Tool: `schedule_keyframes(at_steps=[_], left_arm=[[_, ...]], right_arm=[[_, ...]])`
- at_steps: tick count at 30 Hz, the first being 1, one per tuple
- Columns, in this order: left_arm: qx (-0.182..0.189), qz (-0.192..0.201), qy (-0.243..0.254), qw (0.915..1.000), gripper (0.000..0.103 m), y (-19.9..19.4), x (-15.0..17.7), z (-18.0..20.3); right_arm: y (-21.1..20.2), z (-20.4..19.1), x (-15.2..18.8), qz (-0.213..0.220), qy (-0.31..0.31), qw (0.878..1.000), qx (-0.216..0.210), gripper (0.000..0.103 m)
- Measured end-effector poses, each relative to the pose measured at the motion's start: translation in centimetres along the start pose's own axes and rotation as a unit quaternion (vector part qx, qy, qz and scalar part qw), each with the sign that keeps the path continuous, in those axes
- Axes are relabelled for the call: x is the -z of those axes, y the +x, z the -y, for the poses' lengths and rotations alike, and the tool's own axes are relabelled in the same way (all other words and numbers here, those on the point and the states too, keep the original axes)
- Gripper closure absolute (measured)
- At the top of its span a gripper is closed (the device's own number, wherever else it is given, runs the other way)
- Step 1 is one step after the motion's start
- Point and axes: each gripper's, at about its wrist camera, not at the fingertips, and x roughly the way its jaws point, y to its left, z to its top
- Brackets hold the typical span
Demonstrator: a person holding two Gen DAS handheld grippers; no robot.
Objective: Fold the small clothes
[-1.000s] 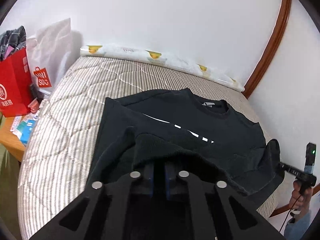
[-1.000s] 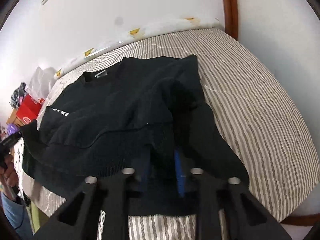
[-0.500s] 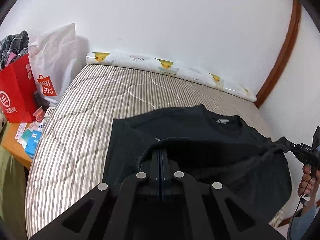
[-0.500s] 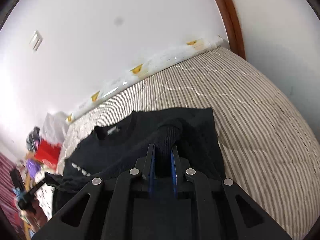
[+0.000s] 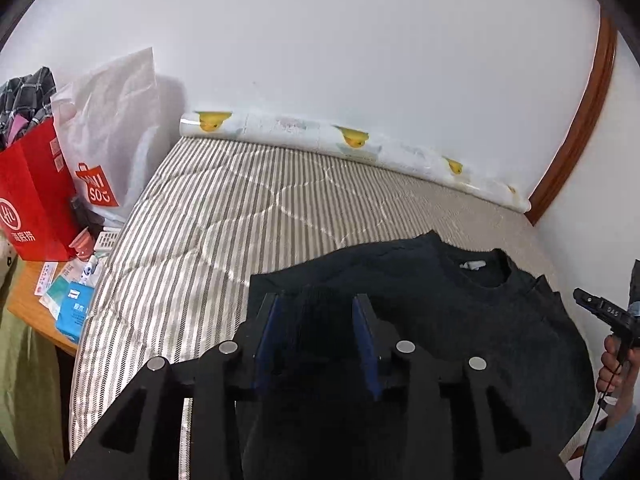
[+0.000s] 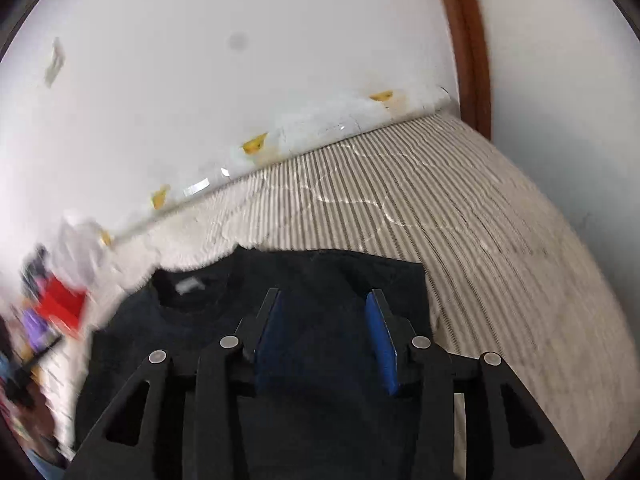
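Observation:
A black sweatshirt [image 5: 472,320] lies folded on the striped mattress [image 5: 260,208], its collar with a white label [image 5: 472,266] facing the wall. My left gripper [image 5: 316,312] is open over the sweatshirt's left edge, its blue pads apart with nothing between them. In the right wrist view the sweatshirt [image 6: 304,280] lies below my right gripper [image 6: 324,308], which is open over its right part. The right gripper also shows in the left wrist view [image 5: 600,312], held in a hand at the right edge.
A red paper bag [image 5: 32,200] and a white shopping bag [image 5: 112,136] stand left of the bed, with small boxes on a wooden side table [image 5: 44,308]. A rolled duck-print sheet [image 5: 340,144] lies along the wall. A brown door frame [image 5: 576,128] stands at the right.
Both grippers carried the sweatshirt's lower hem up and forward over the body, then opened and let it go. The white print on the chest is now covered.

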Motion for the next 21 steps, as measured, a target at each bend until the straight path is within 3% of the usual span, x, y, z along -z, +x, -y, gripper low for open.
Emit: schedule_keyframes(at_steps=[3, 11, 12, 16, 19, 21], left_arm=[[0.013, -0.022, 0.002, 0.9997, 0.058, 1.1, 0.4, -0.5], [0.006, -0.067, 0.046, 0.9967, 0.057, 4.9, 0.4, 0.1], [0.001, -0.073, 0.054, 0.9959, 0.061, 5.5, 0.4, 0.3], [-0.016, -0.088, 0.069, 0.9936, 0.092, 6.6, 0.6, 1.0], [-0.029, -0.067, 0.088, 0.9935, 0.096, 5.9, 0.6, 1.6], [-0.032, -0.049, 0.085, 0.9946, 0.096, 5.0, 0.2, 1.7]], right_arm=[[1.8, -0.4, 0.3, -0.027, -0.031, 0.999, 0.018, 0.06], [6.4, 0.2, -0.3, -0.068, -0.042, 0.996, 0.046, 0.06], [6.7, 0.1, -0.4, -0.065, -0.046, 0.996, 0.05, 0.06], [7.4, -0.7, -0.4, -0.062, -0.082, 0.993, 0.065, 0.063], [7.6, -1.4, -0.1, -0.062, -0.116, 0.988, 0.082, 0.078], [6.9, -1.2, -0.3, -0.053, -0.115, 0.99, 0.069, 0.085]])
